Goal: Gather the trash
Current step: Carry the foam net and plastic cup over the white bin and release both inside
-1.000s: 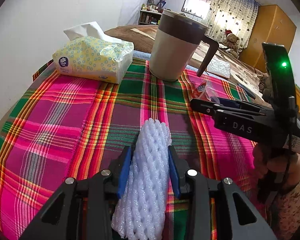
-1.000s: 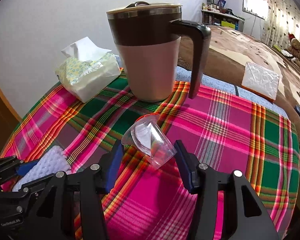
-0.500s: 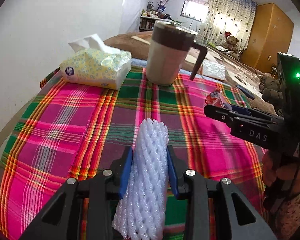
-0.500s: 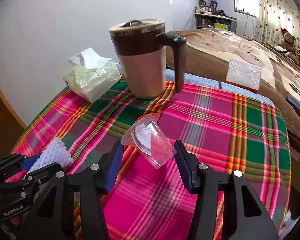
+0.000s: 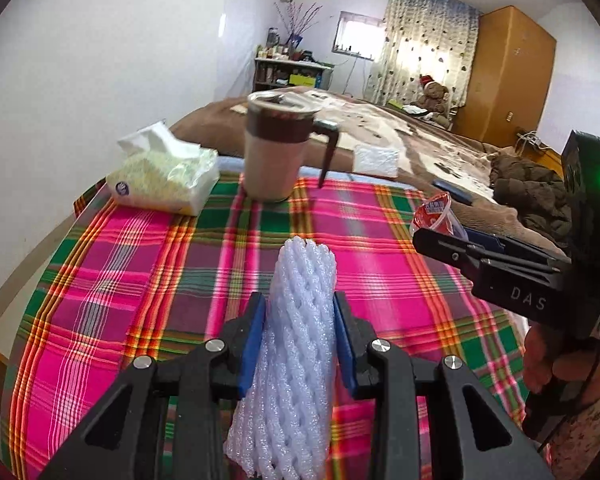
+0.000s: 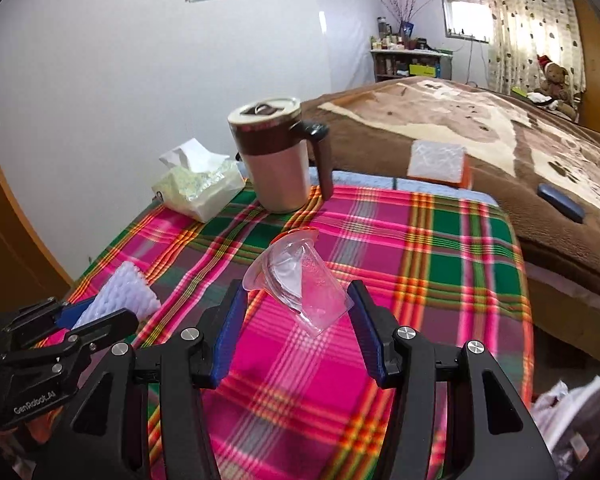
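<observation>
My left gripper (image 5: 299,336) is shut on a white foam fruit net (image 5: 296,344), held above the plaid tablecloth (image 5: 140,280). The net also shows in the right wrist view (image 6: 120,296), with the left gripper (image 6: 60,332) at the lower left. My right gripper (image 6: 296,320) is shut on a clear plastic cup (image 6: 300,280) with a red rim, held tilted above the cloth. In the left wrist view the cup (image 5: 436,216) shows its red label, in the right gripper (image 5: 456,240) at the right.
A brown lidded mug (image 6: 278,160) and a tissue pack (image 6: 198,184) stand at the table's far side. A bed with a brown blanket (image 6: 460,128) lies behind. A white bag (image 6: 572,412) shows at the lower right of the right wrist view.
Both grippers have risen and pulled back from the table with their loads; the mug and tissue pack look farther away.
</observation>
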A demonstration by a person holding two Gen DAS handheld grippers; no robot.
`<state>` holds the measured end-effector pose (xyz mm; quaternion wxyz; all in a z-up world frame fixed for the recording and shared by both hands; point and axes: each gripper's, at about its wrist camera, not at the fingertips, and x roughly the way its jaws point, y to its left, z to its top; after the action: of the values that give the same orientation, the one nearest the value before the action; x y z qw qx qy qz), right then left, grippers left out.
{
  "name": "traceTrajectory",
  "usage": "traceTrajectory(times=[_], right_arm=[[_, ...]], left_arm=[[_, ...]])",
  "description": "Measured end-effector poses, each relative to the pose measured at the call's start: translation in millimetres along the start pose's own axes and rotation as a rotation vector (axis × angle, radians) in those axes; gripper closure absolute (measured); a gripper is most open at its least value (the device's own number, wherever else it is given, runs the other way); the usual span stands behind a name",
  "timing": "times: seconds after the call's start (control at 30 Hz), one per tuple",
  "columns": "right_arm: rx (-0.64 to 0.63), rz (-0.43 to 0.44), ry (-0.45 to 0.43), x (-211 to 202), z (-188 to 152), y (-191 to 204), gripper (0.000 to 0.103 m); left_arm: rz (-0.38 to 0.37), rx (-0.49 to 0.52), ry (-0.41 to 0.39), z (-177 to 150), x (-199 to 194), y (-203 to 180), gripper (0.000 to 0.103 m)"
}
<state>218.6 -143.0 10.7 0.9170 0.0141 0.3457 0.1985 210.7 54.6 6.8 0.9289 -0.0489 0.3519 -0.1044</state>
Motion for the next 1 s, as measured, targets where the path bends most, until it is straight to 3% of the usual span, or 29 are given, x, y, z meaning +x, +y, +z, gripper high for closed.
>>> traceTrajectory(times=[0.5, 1.0], right_arm=[[0.116, -0.094, -0.108, -83.1, -31.4, -45.1, 0.05], [0.225, -0.282, -0.153, -150.4, -76.0, -105.5, 0.05]], left_arm=[[-0.11, 0.093, -0.045, -6.1, -28.3, -76.3, 0.068], [-0.26, 0.213, -0.039, -16.6, -27.6, -174.2, 0.068]])
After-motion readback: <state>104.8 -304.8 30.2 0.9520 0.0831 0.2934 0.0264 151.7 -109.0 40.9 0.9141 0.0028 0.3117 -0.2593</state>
